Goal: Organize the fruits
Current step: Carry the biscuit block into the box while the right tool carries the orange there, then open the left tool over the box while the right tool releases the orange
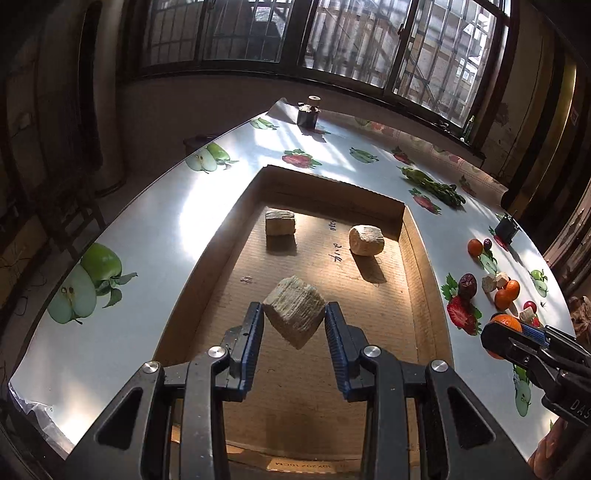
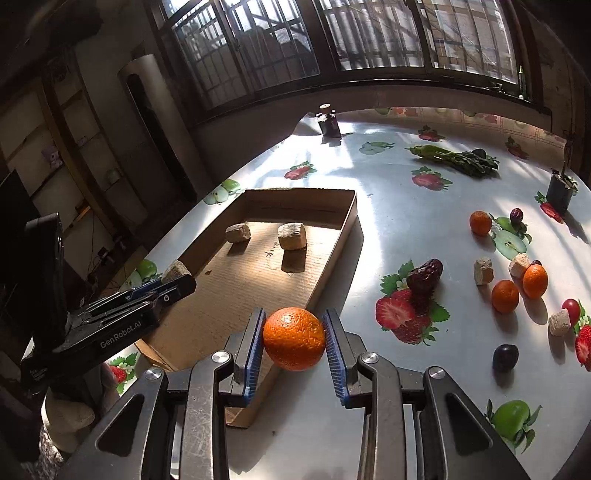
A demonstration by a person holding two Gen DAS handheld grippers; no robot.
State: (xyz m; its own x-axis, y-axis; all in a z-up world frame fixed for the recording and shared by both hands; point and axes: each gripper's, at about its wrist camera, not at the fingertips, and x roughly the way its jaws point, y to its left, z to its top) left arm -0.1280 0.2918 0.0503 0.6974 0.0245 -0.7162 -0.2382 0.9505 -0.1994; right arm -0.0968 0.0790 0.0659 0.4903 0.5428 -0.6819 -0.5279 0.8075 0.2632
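Right wrist view shows the surface (image 2: 388,229) still strewn near its right edge with oranges, dates and pale chunks. Two chunks already lie in the cardboard tray (image 2: 347,221). The left gripper (image 1: 294,321) pinches a third chunk (image 1: 295,314) above it; the right gripper (image 2: 294,334) clamps an orange (image 2: 294,339) at the tray's near rim. Most sorting looks left.

Glossy tablecloth (image 2: 388,229) (corrugated cardboard box (image 1: 229,236)).

Fruit-print tablecloth (image 2: 388,229) over table. Leafy greens (image 2: 458,158) near far edge. Dark jar (image 2: 330,123) at far corner. Barred windows (image 2: 332,33) behind.
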